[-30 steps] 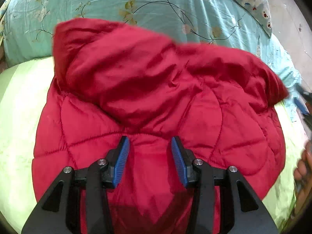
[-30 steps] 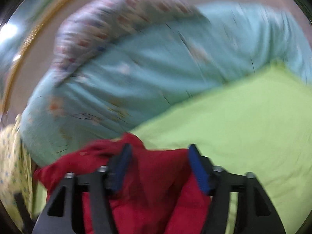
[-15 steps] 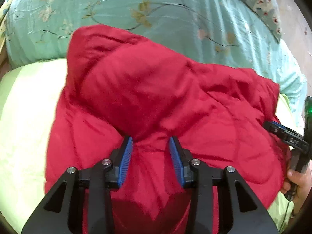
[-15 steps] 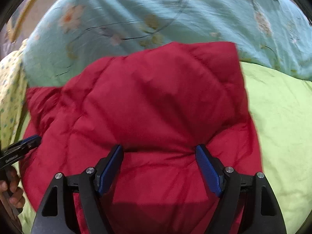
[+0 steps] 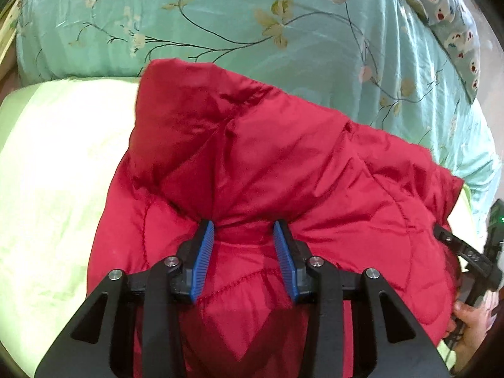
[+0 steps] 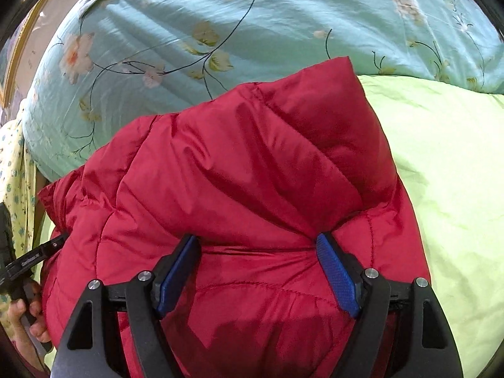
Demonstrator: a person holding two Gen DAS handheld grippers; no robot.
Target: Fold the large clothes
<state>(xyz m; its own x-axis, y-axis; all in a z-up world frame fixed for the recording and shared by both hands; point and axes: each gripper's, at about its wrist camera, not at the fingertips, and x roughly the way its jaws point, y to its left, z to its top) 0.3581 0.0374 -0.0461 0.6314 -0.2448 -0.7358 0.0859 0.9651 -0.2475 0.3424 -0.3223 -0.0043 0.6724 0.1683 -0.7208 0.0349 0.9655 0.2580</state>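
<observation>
The red quilted jacket (image 5: 283,170) lay bunched on the light green sheet (image 5: 53,170), filling the middle of both wrist views, with 1 padded flap folded over the body and its far corner pointing toward 12 o'clock. In the right wrist view the same jacket (image 6: 245,170) spread from 9 o'clock to 3 o'clock, its folded flap rising toward 1 o'clock over the green sheet (image 6: 447,163).

Your left gripper (image 5: 244,231) sat low at 6 o'clock with its 2 blue pads (image 5: 203,258) set apart, a ridge of red fabric standing between them; whether the pads actually pinched that ridge cannot be told. Your right gripper (image 6: 258,244) had its pads (image 6: 337,277) spread wider still, the tips pressed against the crease under the flap (nothing was clamped between them).

At 4 o'clock in the left wrist view you could see the other tool and your right hand (image 5: 472,324) beside the jacket's edge; at 8 o'clock in the right wrist view your left hand (image 6: 28,315) showed likewise.

Beyond the jacket, from 10 o'clock to 2 o'clock, lay the teal floral quilt (image 5: 252,15), touching the jacket's far edge, and a patterned pillow (image 5: 453,25) sat at 1 o'clock.
</observation>
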